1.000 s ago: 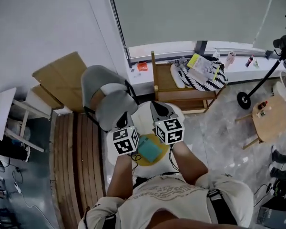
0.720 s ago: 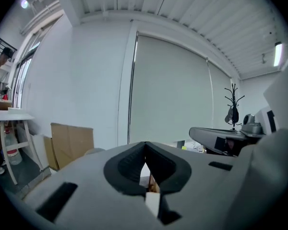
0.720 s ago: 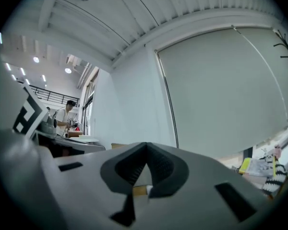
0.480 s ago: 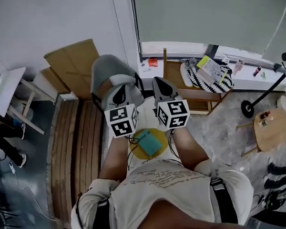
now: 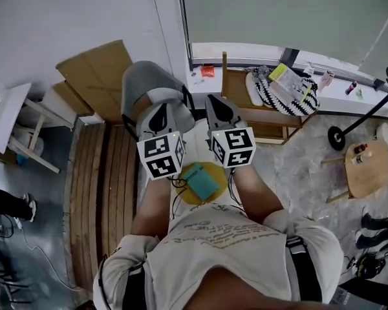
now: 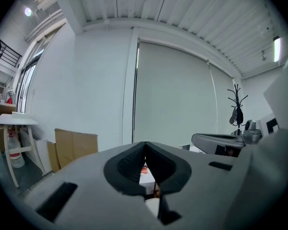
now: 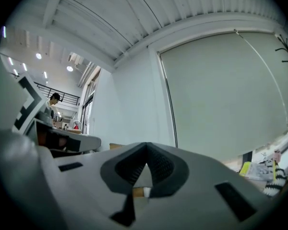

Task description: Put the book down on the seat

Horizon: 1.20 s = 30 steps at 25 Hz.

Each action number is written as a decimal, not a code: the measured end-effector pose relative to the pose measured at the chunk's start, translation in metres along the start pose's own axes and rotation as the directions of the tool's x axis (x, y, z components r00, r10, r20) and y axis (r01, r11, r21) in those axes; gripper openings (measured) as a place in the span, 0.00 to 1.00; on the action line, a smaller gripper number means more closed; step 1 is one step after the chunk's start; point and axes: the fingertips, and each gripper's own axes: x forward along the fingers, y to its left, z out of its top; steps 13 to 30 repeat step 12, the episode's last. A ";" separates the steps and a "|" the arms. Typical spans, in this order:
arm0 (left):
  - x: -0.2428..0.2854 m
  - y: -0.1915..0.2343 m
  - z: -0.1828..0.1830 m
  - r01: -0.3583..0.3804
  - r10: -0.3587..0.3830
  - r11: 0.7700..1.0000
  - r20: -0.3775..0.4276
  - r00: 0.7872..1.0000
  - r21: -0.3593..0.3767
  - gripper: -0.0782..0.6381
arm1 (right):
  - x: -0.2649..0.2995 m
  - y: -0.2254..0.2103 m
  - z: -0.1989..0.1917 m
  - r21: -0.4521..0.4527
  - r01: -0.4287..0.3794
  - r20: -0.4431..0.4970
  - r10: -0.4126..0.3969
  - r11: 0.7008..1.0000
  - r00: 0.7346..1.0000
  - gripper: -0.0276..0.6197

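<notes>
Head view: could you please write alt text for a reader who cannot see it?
From above, a person holds the left gripper and right gripper side by side, both shut and empty; a teal book lies on a round yellow seat below them.

The flat rectangular book (image 5: 202,179) is teal against the round yellow seat pad (image 5: 189,196) under it. Just above that pad, the pale grey plastic left gripper (image 5: 158,112) and right gripper (image 5: 213,101) have black ribbed pads, and each bears a white cube (image 5: 161,157) printed with black square markers. Up and right of the pad is a soft cushion (image 5: 271,99) in black-and-white zigzag, and up and left of it are plain brown cardboard sheets (image 5: 94,76).
</notes>
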 end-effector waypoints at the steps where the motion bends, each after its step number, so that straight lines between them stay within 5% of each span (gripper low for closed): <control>1: 0.000 0.000 0.002 0.001 -0.001 1.000 0.003 1.000 0.000 0.14 | 0.000 0.001 0.001 -0.001 -0.001 0.003 0.001 1.000 1.000 0.08; 30: 0.007 -0.001 -0.001 0.019 -0.019 1.000 0.016 1.000 0.022 0.14 | 0.002 0.001 0.003 -0.013 0.007 0.019 -0.006 1.000 1.000 0.08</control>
